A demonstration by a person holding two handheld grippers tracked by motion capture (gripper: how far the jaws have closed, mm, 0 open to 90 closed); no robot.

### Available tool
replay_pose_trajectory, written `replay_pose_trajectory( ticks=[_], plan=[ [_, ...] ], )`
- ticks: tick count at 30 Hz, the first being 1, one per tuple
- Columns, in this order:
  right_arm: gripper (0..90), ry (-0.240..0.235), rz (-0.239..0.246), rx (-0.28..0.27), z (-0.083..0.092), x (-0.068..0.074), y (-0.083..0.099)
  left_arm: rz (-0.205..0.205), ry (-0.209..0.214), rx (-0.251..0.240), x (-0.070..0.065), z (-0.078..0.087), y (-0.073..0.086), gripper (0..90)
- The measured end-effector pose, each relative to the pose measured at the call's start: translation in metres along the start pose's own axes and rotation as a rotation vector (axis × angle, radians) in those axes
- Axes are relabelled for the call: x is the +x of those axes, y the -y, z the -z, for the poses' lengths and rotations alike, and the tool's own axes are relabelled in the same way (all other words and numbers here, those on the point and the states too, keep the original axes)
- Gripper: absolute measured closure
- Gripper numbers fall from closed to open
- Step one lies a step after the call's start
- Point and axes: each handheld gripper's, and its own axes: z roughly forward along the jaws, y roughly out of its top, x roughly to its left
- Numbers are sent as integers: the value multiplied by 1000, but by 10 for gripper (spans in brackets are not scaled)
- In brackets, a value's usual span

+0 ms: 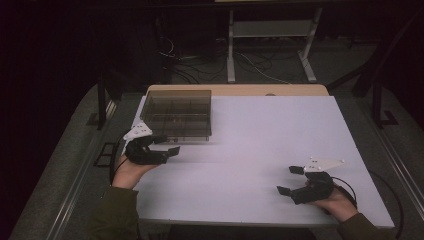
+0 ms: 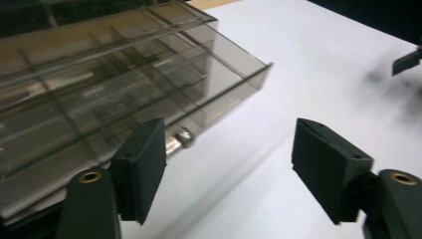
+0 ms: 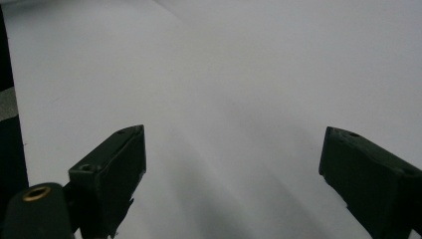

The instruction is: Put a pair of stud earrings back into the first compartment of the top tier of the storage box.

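Note:
A smoky clear plastic box (image 1: 179,113) with inner dividers sits at the table's far left; in the left gripper view the box (image 2: 114,84) has a small metal knob (image 2: 184,137) on its near side. My left gripper (image 1: 167,144) stands open just in front of the box, and its left jaw is close to the knob without holding it. My left gripper (image 2: 229,159) has nothing between its jaws. Near the front right of the table my right gripper (image 1: 290,180) is open over bare white surface. In its own view the right gripper (image 3: 231,164) holds nothing.
The white table (image 1: 260,140) has a wooden strip along its far edge. Beyond it stand a white metal frame (image 1: 270,45) and loose cables on a dark floor. In the left gripper view, the other gripper's jaw (image 2: 405,62) shows at the far right.

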Motion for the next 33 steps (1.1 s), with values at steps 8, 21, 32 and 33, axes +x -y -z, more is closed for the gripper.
replay_pose_trajectory(
  ticks=[8,21,32,33],
  plan=[
    [106,1,0,-1,0,0,0,-29,32,26,-21,-15,16,188],
    [106,0,0,-1,0,-1,0,-31,57,37,-36,-33,40,83],
    [106,2,3,-1,0,0,0,-58,65,93,-45,-47,48,0],
    [106,2,3,0,0,0,0,-61,65,99,-45,-47,49,0]
  ],
)
